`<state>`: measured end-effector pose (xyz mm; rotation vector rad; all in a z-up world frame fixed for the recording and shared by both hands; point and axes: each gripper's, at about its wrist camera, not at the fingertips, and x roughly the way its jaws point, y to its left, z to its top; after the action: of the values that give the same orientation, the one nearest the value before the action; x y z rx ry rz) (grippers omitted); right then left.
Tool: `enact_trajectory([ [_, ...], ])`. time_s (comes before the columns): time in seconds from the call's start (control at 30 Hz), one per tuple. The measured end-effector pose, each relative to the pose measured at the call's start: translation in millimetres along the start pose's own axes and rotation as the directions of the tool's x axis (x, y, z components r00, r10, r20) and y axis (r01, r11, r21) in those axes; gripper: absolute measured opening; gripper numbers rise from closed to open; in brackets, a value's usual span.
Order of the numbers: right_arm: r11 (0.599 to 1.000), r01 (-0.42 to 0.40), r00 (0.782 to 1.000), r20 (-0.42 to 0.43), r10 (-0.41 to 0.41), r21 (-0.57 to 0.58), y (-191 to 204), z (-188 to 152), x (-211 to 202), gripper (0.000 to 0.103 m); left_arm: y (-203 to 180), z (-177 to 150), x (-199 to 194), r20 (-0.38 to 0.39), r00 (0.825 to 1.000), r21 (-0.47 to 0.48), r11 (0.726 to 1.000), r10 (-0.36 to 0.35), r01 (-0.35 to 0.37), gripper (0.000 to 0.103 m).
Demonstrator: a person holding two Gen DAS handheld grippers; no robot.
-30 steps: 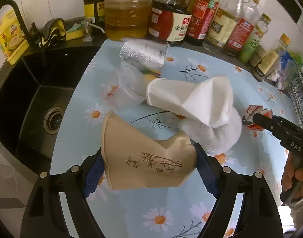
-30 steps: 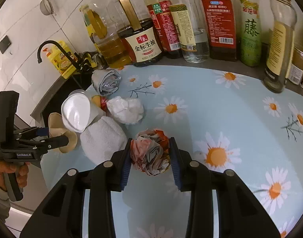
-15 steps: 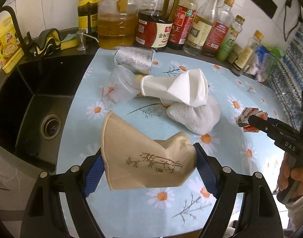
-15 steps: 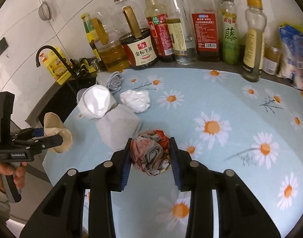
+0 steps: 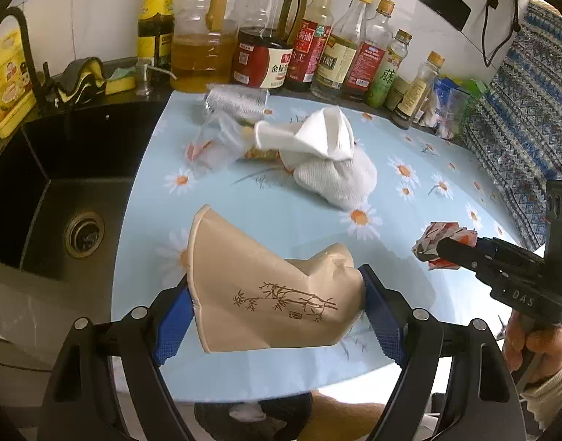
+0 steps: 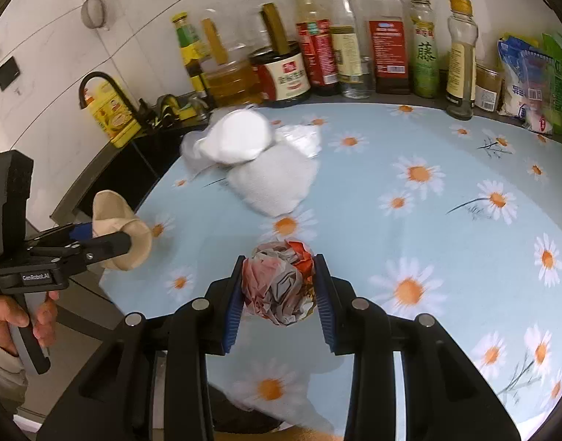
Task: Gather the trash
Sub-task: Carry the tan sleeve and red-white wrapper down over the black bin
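My left gripper [image 5: 277,312] is shut on a crushed tan paper cup [image 5: 266,290] with a bamboo print, held above the counter's front edge; it also shows in the right wrist view [image 6: 121,233]. My right gripper [image 6: 279,290] is shut on a crumpled red-and-grey paper ball [image 6: 279,286], seen from the left wrist view [image 5: 441,244] at the right. More trash lies on the daisy-print mat [image 5: 409,198]: a white paper cup [image 5: 310,136], a white tissue wad [image 5: 336,180], a clear plastic cup [image 5: 214,143] and a foil roll [image 5: 237,104].
A black sink [image 5: 49,198] with a drain lies left of the mat. Several oil and sauce bottles [image 5: 266,55] line the back wall. Food packets [image 6: 531,77] stand at the back right. A dark object [image 5: 251,415] shows below the counter's front edge.
Both grippers have pulled back toward the counter's front edge and risen, each still holding its piece of trash. The pile on the mat looks farther away.
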<state>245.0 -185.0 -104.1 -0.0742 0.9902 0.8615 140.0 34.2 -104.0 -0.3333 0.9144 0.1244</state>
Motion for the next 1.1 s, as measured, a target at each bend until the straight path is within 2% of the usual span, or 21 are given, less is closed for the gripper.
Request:
enact_trajectory([
  [0.33,1.0,-0.009,1.0,-0.02,0.009,0.016,57.5,-37.4,-0.5,0.037,21.7,-42.5,-23.4,-0.015,0.999,-0.001,0.999,-0.046,0.046,0.081],
  [0.57,0.999,-0.019,0.998,-0.05,0.021,0.04,86.3,-70.5,3.2,0.037,24.8,-79.4,-33.8,-0.074,0.99,0.011,0.992,-0.122,0.123,0.081],
  [1.1,0.995,-0.004,0.993,-0.118,0.017,0.103,115.2,-132.8,8.4,0.037,31.9,-146.7,-28.8,-0.18,0.966,0.003,0.982,-0.183,0.187,0.081],
])
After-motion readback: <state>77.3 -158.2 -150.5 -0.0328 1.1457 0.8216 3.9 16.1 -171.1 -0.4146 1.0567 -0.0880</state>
